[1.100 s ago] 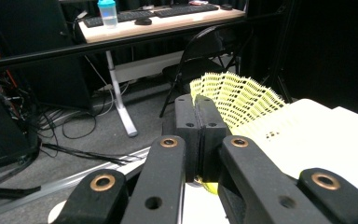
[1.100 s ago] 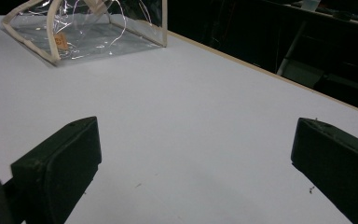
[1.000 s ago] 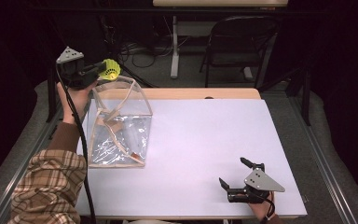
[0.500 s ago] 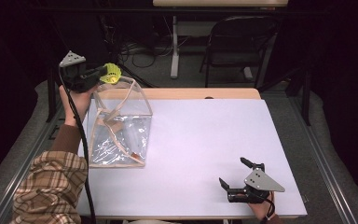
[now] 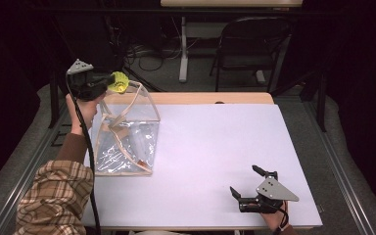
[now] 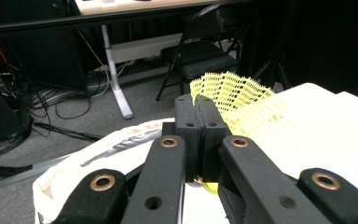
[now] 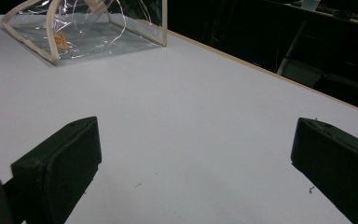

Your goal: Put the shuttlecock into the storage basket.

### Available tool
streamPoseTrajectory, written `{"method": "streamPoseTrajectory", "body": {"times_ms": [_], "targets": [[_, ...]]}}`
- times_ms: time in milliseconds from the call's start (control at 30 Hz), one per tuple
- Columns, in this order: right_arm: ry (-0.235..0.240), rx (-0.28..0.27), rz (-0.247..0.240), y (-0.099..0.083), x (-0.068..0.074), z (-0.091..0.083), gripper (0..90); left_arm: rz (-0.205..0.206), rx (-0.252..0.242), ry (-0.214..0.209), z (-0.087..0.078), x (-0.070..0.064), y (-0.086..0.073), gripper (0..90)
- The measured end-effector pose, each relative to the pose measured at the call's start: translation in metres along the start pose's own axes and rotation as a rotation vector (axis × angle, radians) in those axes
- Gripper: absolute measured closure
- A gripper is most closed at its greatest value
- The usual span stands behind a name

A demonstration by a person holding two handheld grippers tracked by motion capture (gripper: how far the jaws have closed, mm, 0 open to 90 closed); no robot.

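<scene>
A clear plastic bag with beige trim (image 5: 127,134) stands on the left part of the white table (image 5: 215,147); its far corner shows in the right gripper view (image 7: 88,28). Above its open top my left gripper (image 5: 111,83) is raised, shut on a yellow mesh piece (image 5: 120,82). In the left gripper view the jaws press together on the yellow mesh (image 6: 235,100). My right gripper (image 5: 247,181) rests near the table's front right, wide open, with bare table between its pads (image 7: 58,165).
A folding chair (image 5: 252,44) and a desk leg (image 5: 183,49) stand on the floor behind the table, with cables on the floor at the back left. The table's wooden far edge (image 5: 210,98) runs behind the bag.
My left gripper has lifted a little with the yellow mesh and shifted slightly right above the bag's top. The right gripper has stayed put.
</scene>
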State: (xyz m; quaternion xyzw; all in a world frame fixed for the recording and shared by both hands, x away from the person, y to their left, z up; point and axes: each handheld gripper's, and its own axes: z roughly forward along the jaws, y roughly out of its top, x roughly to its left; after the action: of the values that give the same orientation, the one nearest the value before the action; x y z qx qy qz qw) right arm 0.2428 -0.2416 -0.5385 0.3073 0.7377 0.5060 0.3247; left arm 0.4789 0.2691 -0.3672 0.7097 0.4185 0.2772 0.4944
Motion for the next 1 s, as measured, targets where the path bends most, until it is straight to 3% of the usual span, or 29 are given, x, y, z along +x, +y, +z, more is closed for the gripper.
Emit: {"method": "streamPoseTrajectory", "body": {"times_ms": [1000], "targets": [[0.000, 0.000, -0.001, 0.000, 0.000, 0.000, 1.1, -0.042, 0.055, 0.003, 0.016, 0.010, -0.020, 89.9]]}}
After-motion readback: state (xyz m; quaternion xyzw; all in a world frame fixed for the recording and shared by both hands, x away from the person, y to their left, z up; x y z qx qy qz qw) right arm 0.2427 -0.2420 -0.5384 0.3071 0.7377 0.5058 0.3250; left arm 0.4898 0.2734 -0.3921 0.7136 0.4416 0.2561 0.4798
